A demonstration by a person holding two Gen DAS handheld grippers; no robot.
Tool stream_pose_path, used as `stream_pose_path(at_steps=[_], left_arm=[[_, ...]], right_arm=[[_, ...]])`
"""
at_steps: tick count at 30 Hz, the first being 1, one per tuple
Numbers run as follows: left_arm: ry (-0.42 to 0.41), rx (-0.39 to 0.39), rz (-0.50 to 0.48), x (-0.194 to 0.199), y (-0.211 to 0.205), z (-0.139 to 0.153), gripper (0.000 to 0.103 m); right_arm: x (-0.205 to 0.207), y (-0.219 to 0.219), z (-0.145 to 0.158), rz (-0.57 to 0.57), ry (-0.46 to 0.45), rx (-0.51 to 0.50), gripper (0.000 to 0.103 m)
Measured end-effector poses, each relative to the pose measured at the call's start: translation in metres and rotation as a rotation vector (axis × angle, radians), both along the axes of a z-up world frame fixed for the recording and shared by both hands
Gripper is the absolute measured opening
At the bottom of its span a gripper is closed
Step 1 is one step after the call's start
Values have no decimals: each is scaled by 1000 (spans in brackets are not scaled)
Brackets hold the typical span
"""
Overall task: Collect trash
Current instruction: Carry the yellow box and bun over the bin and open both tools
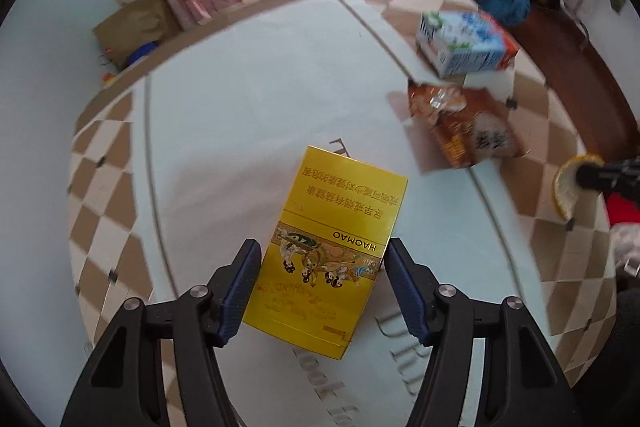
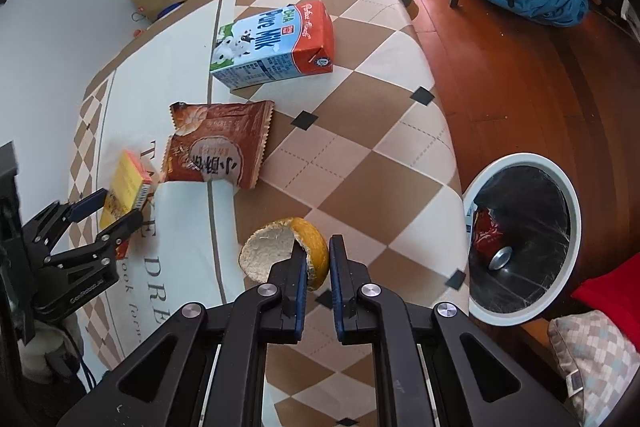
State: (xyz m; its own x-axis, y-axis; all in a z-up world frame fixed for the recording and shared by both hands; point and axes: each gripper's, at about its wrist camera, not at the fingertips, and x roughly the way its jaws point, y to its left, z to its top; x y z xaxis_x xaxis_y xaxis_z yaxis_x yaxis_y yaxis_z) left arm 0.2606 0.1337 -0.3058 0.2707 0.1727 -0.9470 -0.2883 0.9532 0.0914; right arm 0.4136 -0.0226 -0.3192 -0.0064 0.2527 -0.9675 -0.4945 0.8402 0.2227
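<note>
Both grippers engaged with table litter.
Left gripper [image 1: 322,251] straddles yellow box [image 1: 332,251], jaws apart; right gripper [image 2: 318,247] clamps orange peel [image 2: 310,239] beside the trash bin [image 2: 576,223].

A glossy yellow-gold cardboard cigarette box [image 1: 332,251] bearing a painted figure band, a blue-white-and-red milk carton [image 2: 274,45] and a brown foil snack wrapper [image 2: 218,147] lie on a tan-and-cream checkered counter [image 2: 360,155], beside a white-rimmed black bin [image 2: 524,243].

Both wrist views look steeply down, close over the table [image 1: 224,131], sharing the snack wrapper [image 2: 218,147] and milk carton [image 1: 464,43].
</note>
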Motion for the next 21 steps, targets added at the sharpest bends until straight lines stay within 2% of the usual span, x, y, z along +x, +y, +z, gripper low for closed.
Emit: stream_pose_path(at_steps=[3,6,9,13,21], left_arm=[[-34,74,40,-13,-12,16,61],[-72,108,81,-34,-35,37,60],[-100,92,114,-55,-57,50,59],[-128,61,133,-61,-76,61,58],[-230,-8,67,-29,-139,97,58]], right_arm=[[-11,-5,8,22,-59,-24,11],[-23,-16,16,27,-82,-18,11],[-32,-32,28,25,-99,-1,11],[-40,-62,53,5,-125,41,11],[-21,-159,100,-108,-186,102,11]])
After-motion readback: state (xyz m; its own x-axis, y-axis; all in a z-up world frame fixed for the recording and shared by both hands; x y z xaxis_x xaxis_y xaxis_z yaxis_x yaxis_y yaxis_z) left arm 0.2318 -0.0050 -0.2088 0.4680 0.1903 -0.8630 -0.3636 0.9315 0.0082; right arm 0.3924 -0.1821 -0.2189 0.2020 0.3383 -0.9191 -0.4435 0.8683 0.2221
